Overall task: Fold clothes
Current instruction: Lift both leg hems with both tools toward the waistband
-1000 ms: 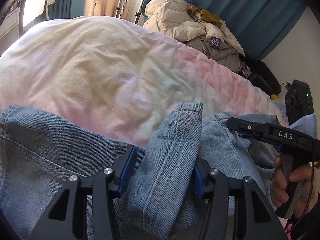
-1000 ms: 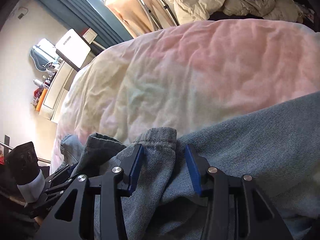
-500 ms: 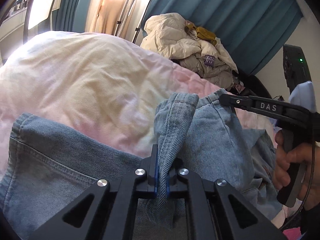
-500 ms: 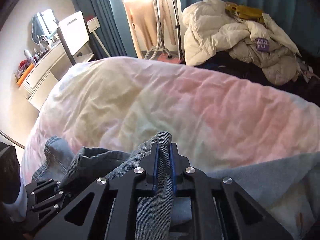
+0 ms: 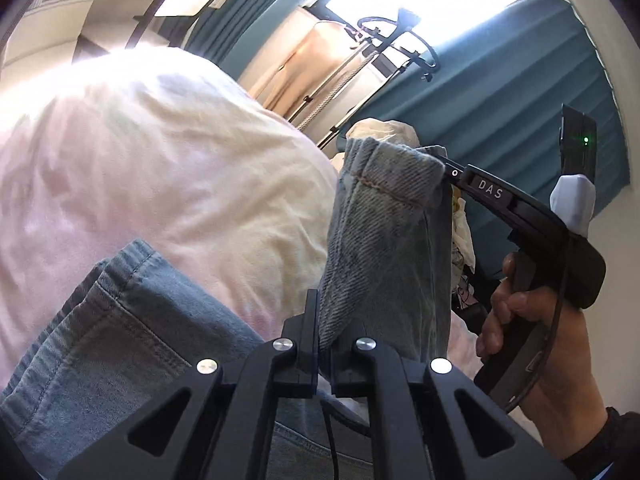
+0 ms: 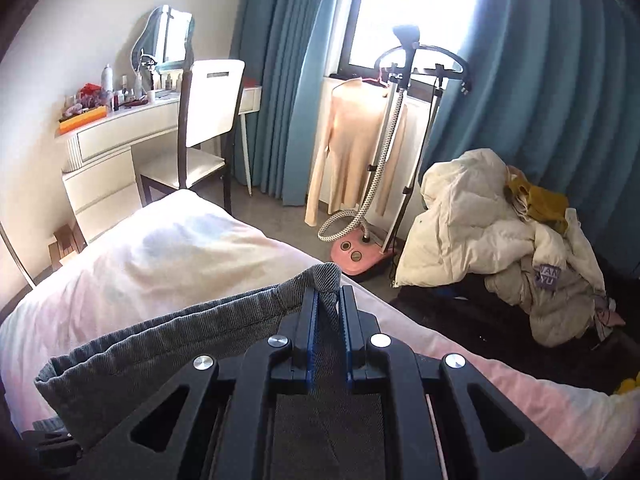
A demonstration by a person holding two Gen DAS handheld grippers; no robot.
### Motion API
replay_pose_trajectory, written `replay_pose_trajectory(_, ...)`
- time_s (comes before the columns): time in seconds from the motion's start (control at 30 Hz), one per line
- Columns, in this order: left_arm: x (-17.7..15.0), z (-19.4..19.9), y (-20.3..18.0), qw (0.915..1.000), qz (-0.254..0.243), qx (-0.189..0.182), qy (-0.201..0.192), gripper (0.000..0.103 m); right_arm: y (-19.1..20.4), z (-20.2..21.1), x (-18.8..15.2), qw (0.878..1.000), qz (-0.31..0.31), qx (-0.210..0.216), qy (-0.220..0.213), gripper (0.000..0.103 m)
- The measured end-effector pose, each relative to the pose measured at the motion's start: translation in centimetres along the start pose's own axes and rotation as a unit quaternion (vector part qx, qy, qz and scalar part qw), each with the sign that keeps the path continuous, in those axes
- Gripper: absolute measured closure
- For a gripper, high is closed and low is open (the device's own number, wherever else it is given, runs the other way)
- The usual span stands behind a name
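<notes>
Light blue denim jeans (image 5: pixel 384 248) hang lifted above the pale pink duvet of the bed (image 5: pixel 168 176). My left gripper (image 5: pixel 324 344) is shut on a fold of the denim, which stands up between its pads. The jeans' hemmed edge stretches up to the right gripper (image 5: pixel 442 174), held by a hand (image 5: pixel 516 320) at the right of the left wrist view. In the right wrist view my right gripper (image 6: pixel 328 312) is shut on a bunched corner of the jeans (image 6: pixel 168 336); the cloth runs left and down from there. A lower part of the jeans (image 5: pixel 120 344) rests on the bed.
Beyond the bed (image 6: pixel 152 264) stand a white chair (image 6: pixel 204 120) and a dressing table (image 6: pixel 120 128) with bottles. A garment steamer (image 6: pixel 372 200) with a cream top hangs by the window. A heap of pale jackets (image 6: pixel 500 232) lies at the right against teal curtains (image 6: pixel 560 100).
Both grippers shut on the jeans' edge, then lifted it off the bed. Both views rolled and swung upward, so the room and window now show; the denim hangs taut between the two grippers.
</notes>
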State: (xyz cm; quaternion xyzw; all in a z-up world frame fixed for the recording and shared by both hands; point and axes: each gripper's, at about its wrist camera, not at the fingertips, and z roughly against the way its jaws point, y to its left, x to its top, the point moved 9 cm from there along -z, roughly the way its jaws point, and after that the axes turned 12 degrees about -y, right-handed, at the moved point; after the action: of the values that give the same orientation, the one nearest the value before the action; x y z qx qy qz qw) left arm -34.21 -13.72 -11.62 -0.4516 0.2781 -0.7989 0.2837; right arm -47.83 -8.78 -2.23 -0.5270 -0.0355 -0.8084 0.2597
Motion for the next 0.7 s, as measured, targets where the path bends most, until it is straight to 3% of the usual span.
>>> replay_pose_trajectory(0.17,-0.4,-1.4,2.3,0.9991,0.036,0.022,0.010,0.100,3.2,-5.1,-3.5,0.999,0.034,0.005,0.024,0.094)
replay_pose_trajectory(0.27,-1.0,-2.4,3.7,0.9981,0.045,0.038,0.018,0.100,3.6,-7.2,-5.9,0.998,0.009,0.017,0.057,0.092)
replay_pose_trajectory(0.37,-1.1,-3.2,4.9,0.9967,0.063,0.043,0.026,0.100,3.0,-7.2,-7.5,0.996,-0.022,0.032,0.075,0.083)
replay_pose_trajectory(0.43,-1.0,-3.5,5.0,0.9967,0.063,0.044,0.027,0.100,2.0,-6.3,-8.0,0.995,-0.035,0.042,0.082,0.075)
replay_pose_trajectory(0.5,-1.0,-3.6,4.9,0.9970,0.056,0.045,0.026,0.100,0.2,-4.7,-8.4,0.994,-0.054,0.041,0.084,0.075)
replay_pose_trajectory(0.7,-1.0,-3.5,5.2,0.9961,0.068,0.043,0.034,0.100,-7.1,4.8,-10.9,0.988,-0.140,0.021,0.065,0.066)
